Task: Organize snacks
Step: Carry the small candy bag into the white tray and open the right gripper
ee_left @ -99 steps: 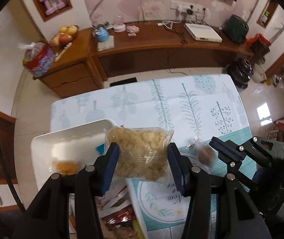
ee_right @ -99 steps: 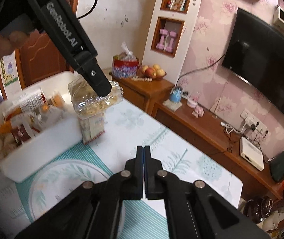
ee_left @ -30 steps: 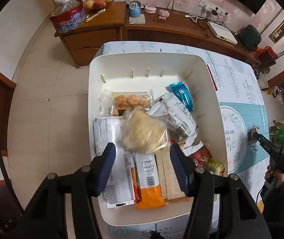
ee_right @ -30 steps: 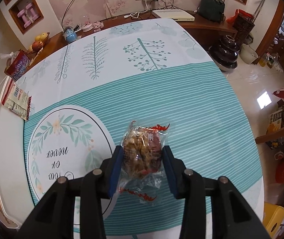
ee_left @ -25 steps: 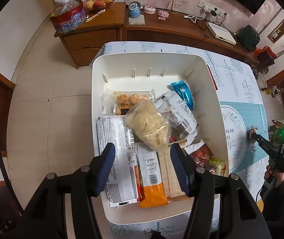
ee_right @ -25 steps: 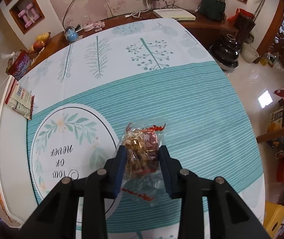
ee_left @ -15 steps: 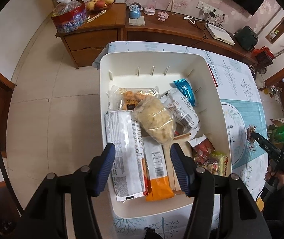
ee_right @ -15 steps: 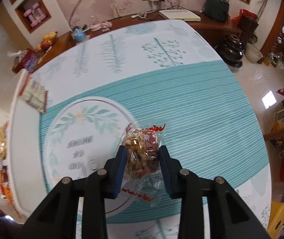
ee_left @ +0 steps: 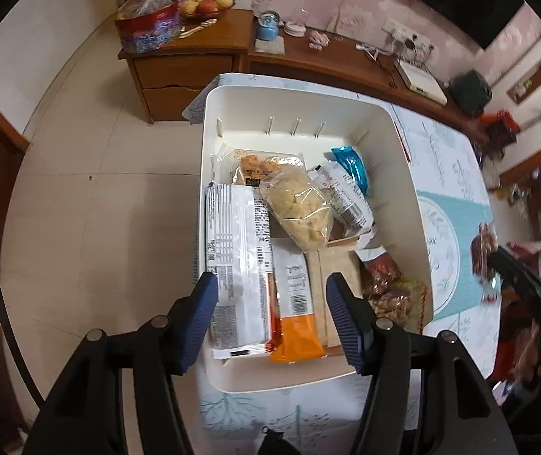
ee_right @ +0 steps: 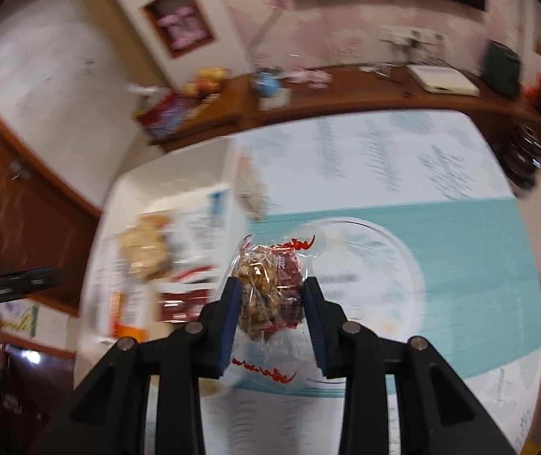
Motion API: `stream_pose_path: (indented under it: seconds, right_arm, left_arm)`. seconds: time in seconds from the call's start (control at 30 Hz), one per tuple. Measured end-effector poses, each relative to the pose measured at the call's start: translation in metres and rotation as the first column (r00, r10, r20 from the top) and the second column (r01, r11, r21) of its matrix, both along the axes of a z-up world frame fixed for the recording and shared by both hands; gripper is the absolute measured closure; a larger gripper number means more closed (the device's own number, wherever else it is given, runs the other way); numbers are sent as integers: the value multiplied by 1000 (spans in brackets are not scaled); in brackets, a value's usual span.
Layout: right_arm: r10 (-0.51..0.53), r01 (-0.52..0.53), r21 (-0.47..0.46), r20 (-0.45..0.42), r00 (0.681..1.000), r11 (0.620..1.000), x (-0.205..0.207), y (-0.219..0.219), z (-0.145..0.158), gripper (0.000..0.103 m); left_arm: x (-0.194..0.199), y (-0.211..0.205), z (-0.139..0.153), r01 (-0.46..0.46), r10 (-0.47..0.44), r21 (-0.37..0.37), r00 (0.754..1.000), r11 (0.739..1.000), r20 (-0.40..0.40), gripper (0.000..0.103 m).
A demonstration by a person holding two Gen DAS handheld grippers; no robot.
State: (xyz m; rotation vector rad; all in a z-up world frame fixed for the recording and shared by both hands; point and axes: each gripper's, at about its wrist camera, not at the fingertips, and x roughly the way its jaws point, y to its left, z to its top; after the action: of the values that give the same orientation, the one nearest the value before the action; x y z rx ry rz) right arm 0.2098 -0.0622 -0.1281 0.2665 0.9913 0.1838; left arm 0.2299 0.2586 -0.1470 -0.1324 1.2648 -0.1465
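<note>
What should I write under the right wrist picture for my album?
The right gripper holds a clear snack packet above the teal tablecloth, beside the white bin.

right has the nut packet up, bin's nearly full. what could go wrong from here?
1. The right gripper pinches only the middle of the crinkly nut packet; it may slip out in transit.
2. The bin is piled at the near end; a drop there may slide off the stack.
3. The open left gripper hangs over the bin, so the grippers may collide.
</note>
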Motion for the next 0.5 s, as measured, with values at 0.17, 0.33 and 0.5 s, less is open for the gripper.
stream_pose_path:
  seconds: [0.17, 0.33, 0.5]
  right_arm:
    - [145, -148, 31, 72, 987, 989, -5, 40, 15, 69]
    - [227, -234, 62, 101, 969, 970, -5, 68, 12, 69]
    - [280, -287, 79, 95, 955, 955, -1, 86, -1, 68]
  left_arm:
    - [-5, -6, -2, -26, 26, -1, 999, 1000, 26, 45]
    - [-8, -11, 3, -44, 44, 5, 997, 999, 58, 45]
    - [-12, -16, 11, -61, 59, 21, 994, 998, 94, 41]
